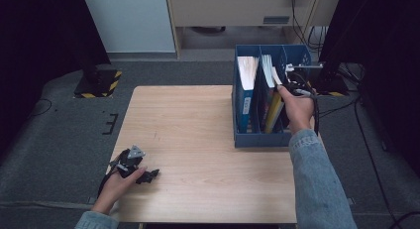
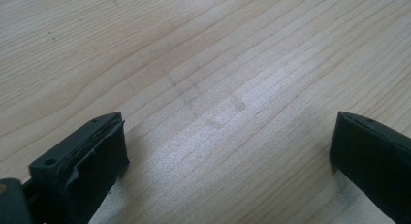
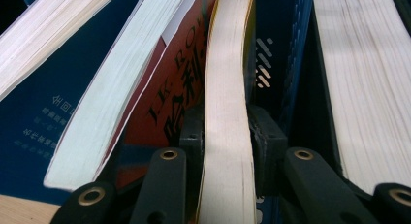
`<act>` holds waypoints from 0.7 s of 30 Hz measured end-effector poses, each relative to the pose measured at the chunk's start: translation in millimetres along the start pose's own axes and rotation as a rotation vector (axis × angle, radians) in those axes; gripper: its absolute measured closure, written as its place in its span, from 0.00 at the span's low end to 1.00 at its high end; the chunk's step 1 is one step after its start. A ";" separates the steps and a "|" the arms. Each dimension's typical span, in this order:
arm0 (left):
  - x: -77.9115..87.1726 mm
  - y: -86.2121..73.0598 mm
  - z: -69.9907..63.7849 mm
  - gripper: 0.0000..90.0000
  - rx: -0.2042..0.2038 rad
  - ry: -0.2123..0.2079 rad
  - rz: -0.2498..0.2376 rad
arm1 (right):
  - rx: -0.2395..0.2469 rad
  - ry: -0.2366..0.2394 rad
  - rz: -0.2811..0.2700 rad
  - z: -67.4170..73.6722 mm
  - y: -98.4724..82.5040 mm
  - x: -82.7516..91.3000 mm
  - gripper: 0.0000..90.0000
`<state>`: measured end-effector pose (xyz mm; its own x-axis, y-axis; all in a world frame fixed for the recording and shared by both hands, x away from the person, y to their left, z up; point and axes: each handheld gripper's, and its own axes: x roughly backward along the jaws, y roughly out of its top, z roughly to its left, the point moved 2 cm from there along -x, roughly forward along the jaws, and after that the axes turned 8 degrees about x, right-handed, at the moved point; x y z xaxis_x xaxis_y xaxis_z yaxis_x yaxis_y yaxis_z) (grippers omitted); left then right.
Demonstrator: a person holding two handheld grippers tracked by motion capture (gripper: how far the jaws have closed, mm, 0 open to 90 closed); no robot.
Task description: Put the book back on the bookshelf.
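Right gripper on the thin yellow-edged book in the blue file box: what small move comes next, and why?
Probably a straight lift: the right gripper is shut on the yellow-edged book, which stands in the blue file box beside the red book. The left gripper rests open.

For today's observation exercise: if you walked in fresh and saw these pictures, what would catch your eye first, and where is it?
First, the blue file box at the table's right far side, packed with upright books. There the right gripper is clamped on a thin yellow-edged book, beside a red-covered book. Then the contrast: the left gripper rests open on the bare wooden table near its front left corner.
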<state>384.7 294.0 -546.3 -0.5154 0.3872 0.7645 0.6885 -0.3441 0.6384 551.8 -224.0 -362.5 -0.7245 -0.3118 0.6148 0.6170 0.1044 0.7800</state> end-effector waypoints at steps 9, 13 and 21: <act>0.0 0.0 0.1 0.00 -0.001 -0.001 -0.001 | 0.009 -0.006 -0.025 -2.8 4.2 -1.2 0.83; 0.0 0.0 0.2 0.00 -0.003 -0.002 -0.001 | 0.010 -0.013 -0.034 -2.1 8.5 -4.4 0.83; -0.1 0.1 0.2 0.00 -0.003 -0.003 0.000 | 0.017 -0.014 -0.041 -1.5 14.9 -12.6 0.83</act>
<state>385.0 294.1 -546.4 -0.5143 0.3896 0.7640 0.6868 -0.3464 0.6390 570.6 -219.9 -358.8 -0.7532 -0.3028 0.5839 0.5816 0.1081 0.8063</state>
